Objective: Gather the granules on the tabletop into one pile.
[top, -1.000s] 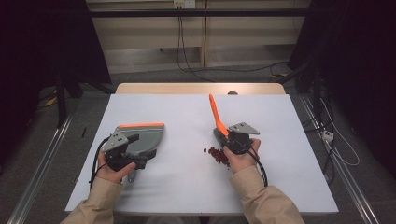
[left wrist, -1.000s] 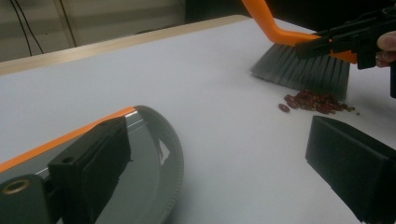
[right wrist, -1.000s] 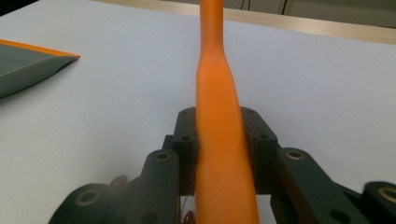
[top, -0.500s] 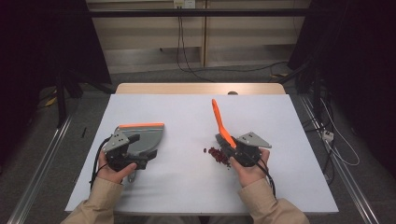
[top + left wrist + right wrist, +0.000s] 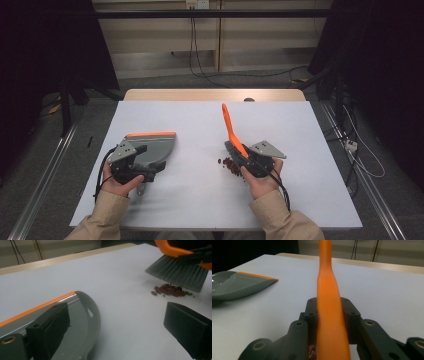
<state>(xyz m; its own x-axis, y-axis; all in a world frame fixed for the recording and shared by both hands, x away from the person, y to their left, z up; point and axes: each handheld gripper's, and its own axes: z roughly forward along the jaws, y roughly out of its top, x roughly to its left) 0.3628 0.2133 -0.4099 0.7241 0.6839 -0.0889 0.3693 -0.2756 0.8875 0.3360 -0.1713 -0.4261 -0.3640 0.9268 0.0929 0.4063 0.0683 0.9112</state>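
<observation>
The right tool [image 5: 246, 156] is clamped on the orange handle of a brush [image 5: 329, 312], whose grey bristles [image 5: 178, 273] are held just right of a small heap of red beans [image 5: 172, 290]. A grey dustpan [image 5: 155, 147], well left on the table [image 5: 200, 200], is gripped by the left tool [image 5: 142, 162].

Bare table [image 5: 200, 120] between dustpan [image 5: 156, 147] and brush [image 5: 231, 131] — passable, red crumbs [image 5: 229, 164] beside bristles, far half open.

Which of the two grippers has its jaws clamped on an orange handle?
The right gripper: its black jaws press both sides of the grey-bristled brush's orange handle. The left gripper sits at the grey plastic dustpan with the orange edge.
</observation>
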